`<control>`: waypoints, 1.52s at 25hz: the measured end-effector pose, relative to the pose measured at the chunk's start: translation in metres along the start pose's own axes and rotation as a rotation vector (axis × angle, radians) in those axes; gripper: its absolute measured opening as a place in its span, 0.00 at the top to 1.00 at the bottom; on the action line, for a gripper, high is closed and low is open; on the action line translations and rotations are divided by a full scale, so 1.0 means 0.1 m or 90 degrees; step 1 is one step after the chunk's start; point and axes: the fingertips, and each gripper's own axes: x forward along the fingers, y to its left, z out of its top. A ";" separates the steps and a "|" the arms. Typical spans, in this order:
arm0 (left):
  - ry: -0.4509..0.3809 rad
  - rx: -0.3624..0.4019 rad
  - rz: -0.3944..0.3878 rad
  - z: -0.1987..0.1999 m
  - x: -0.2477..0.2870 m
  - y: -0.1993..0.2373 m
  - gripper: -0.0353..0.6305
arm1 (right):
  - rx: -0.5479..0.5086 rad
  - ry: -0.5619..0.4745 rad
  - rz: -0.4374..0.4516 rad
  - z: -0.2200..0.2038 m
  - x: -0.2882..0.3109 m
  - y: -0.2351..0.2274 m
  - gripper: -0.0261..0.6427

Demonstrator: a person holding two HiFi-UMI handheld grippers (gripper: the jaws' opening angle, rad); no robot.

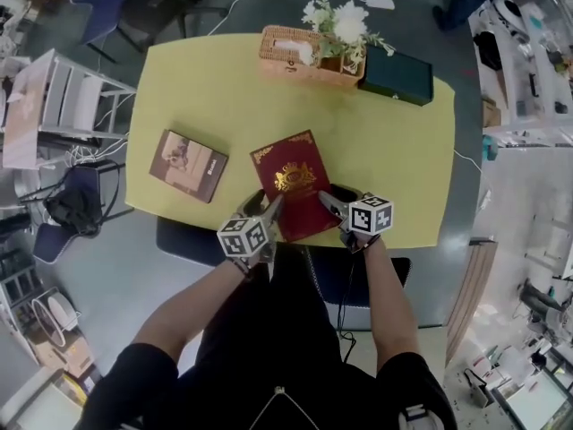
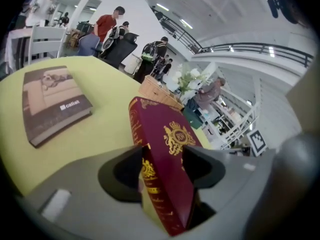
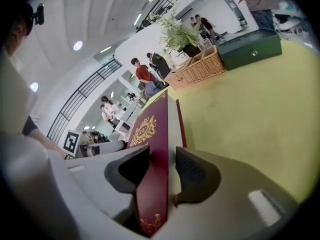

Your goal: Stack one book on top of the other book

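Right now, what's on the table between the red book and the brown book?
Nothing. In the head view, only bare yellow table separates the red book from the brown book.

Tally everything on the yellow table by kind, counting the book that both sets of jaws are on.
Books: 2, the red book and the brown book
Wicker basket: 1
Flower arrangement: 1
Dark green box: 1
Total: 5
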 end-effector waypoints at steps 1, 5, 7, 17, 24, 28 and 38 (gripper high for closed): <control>-0.002 0.006 -0.001 0.05 -0.02 0.02 0.55 | 0.019 -0.013 -0.004 -0.01 0.02 0.04 0.71; -0.006 0.040 -0.014 0.24 -0.06 0.10 0.55 | 0.094 -0.067 -0.029 -0.06 0.06 0.18 0.71; -0.001 0.068 -0.023 0.31 -0.03 0.13 0.55 | 0.129 -0.094 -0.046 -0.10 0.08 0.20 0.72; 0.024 0.127 -0.070 0.35 0.23 0.40 0.55 | 0.210 -0.160 -0.106 -0.32 0.34 0.15 0.72; 0.040 0.131 -0.087 0.28 0.40 0.51 0.55 | 0.223 -0.171 -0.127 -0.44 0.45 0.07 0.72; 0.051 0.127 -0.084 0.21 0.45 0.56 0.55 | 0.225 -0.169 -0.136 -0.46 0.49 0.00 0.72; 0.031 0.118 -0.084 0.17 0.46 0.65 0.57 | 0.220 -0.172 -0.129 -0.48 0.54 -0.05 0.72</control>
